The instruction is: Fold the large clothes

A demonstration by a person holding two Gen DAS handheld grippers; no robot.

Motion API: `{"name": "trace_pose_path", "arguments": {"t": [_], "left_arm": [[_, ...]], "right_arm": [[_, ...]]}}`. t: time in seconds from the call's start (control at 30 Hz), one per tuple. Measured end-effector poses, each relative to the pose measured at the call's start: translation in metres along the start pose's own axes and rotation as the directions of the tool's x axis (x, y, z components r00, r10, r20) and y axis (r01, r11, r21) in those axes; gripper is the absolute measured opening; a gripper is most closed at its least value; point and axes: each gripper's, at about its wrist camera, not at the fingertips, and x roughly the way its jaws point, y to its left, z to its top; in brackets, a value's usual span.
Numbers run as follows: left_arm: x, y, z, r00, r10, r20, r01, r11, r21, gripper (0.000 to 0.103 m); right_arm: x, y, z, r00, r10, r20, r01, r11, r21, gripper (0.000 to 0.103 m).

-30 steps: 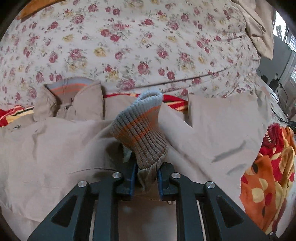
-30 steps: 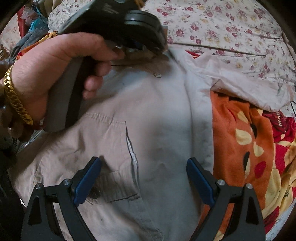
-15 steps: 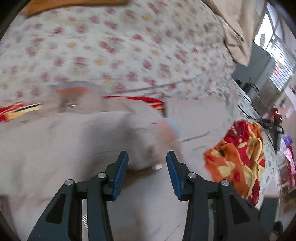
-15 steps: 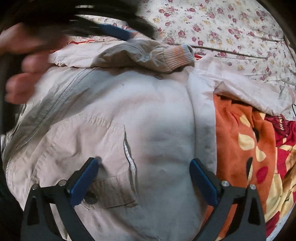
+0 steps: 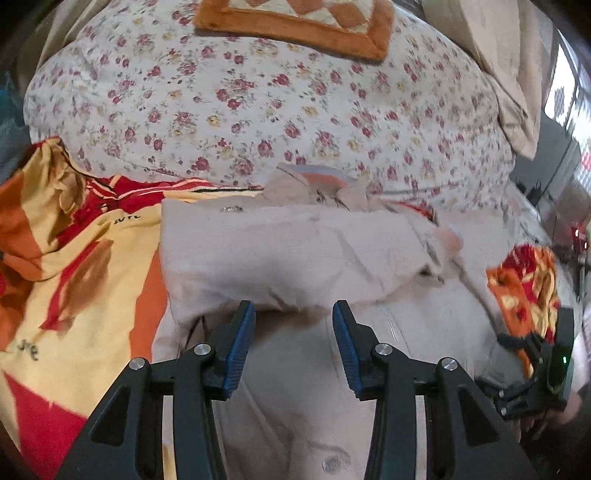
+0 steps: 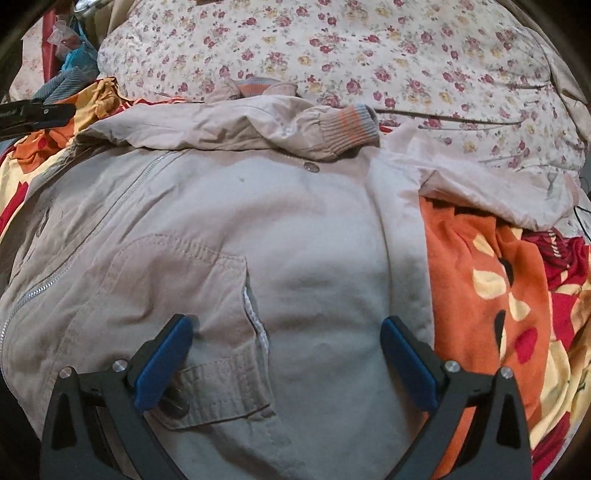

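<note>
A beige zip jacket (image 6: 229, 229) lies front up on a bed. One sleeve (image 6: 236, 125) is folded across its chest, and its grey-and-orange ribbed cuff (image 6: 349, 127) rests near the collar. In the left wrist view the same folded sleeve (image 5: 288, 258) lies just ahead of my left gripper (image 5: 293, 314), which stands open and empty above the jacket (image 5: 295, 387). My right gripper (image 6: 286, 326) hovers wide open over the pocket (image 6: 207, 332), nothing between its fingers. The second sleeve (image 6: 480, 192) spreads out to the right.
A floral quilt (image 5: 258, 96) is heaped behind the jacket, with an orange-edged cushion (image 5: 295, 22) on top. An orange, red and yellow blanket (image 6: 498, 295) lies under and around the jacket. The other hand-held gripper (image 5: 543, 369) shows at the right edge of the left wrist view.
My left gripper let go of the ribbed cuff, opened and drew back to the left. The sleeve now lies folded across the chest. The right gripper stayed over the pocket.
</note>
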Motion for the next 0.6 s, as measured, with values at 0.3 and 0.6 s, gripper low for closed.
{"name": "trace_pose_path", "arguments": {"t": [0.3, 0.6], "left_arm": [[0.054, 0.033, 0.056, 0.997, 0.030, 0.076, -0.021, 0.992, -0.121, 0.033], [0.122, 0.068, 0.031, 0.982, 0.173, -0.080, -0.188, 0.951, -0.245, 0.031]], "right_arm": [[-0.059, -0.007, 0.076, 0.977, -0.050, 0.205, 0.039, 0.998, 0.057, 0.097], [0.066, -0.013, 0.183, 0.993, -0.088, 0.072, 0.079, 0.989, 0.126, 0.027]]}}
